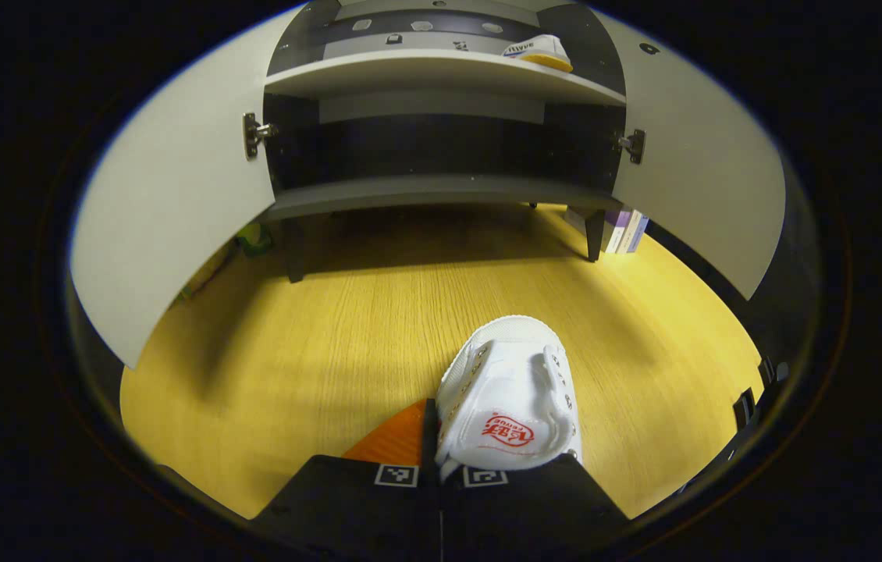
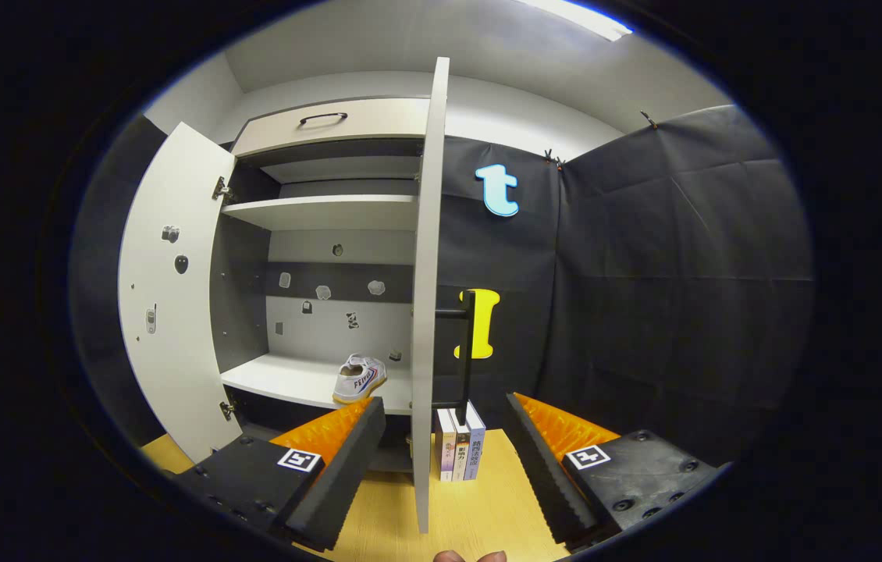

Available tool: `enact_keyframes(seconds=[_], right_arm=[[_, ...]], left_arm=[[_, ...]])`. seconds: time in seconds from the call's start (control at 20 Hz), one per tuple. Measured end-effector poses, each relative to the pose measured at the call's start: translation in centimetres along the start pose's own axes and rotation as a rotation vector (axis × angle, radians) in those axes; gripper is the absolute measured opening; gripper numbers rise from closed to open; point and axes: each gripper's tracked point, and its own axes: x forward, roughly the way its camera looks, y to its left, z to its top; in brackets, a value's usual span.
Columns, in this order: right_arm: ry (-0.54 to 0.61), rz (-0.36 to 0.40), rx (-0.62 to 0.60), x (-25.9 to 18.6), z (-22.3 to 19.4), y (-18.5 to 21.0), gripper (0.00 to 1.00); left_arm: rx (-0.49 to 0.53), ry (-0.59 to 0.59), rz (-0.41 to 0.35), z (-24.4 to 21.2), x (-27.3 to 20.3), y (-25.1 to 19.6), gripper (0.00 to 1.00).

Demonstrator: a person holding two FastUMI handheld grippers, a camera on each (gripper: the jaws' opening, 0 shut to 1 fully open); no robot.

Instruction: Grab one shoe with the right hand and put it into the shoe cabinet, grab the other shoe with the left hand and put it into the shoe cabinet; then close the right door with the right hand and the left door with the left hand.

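Yellow wooden desk (image 1: 316,328) lies under the tall grey shoe cabinet with two white doors (image 1: 441,187), and both doors stand wide open. The left tongs (image 1: 441,468) are pinching the white canvas shoe with a red mark on its tongue (image 1: 511,398), low over the desk and still well in front of the cabinet. The grip is only on the heel end, so the shoe could twist or slip out on the way up. It could also bump the edge of the white shelf (image 1: 441,74) if it comes in too low. The right tongs (image 2: 445,453) are spread wide with nothing between them, close to the edge of the right door (image 2: 427,297). The right gripper view shows the other white shoe with a yellow sole (image 2: 359,377) sitting on the shelf, plus a few books (image 2: 460,453) standing by the cabinet. The left gripper view shows the held shoe up close.
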Motion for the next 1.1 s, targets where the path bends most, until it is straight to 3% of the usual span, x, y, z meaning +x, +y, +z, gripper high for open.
enact_keyframes(seconds=[0.3,0.6,1.1], right_arm=[[0.026,-0.001,0.036,0.0,-1.1,-1.7,0.98],[0.067,0.025,0.049,0.2,-3.0,-2.3,0.98],[0.093,0.031,0.031,1.1,-5.1,-3.6,0.98]], left_arm=[[-0.073,-0.070,0.104,8.6,-6.1,1.5,0.07],[-0.204,-0.189,0.145,20.5,-9.9,2.7,0.07],[-0.259,-0.344,0.235,39.0,-8.4,6.2,0.07]])
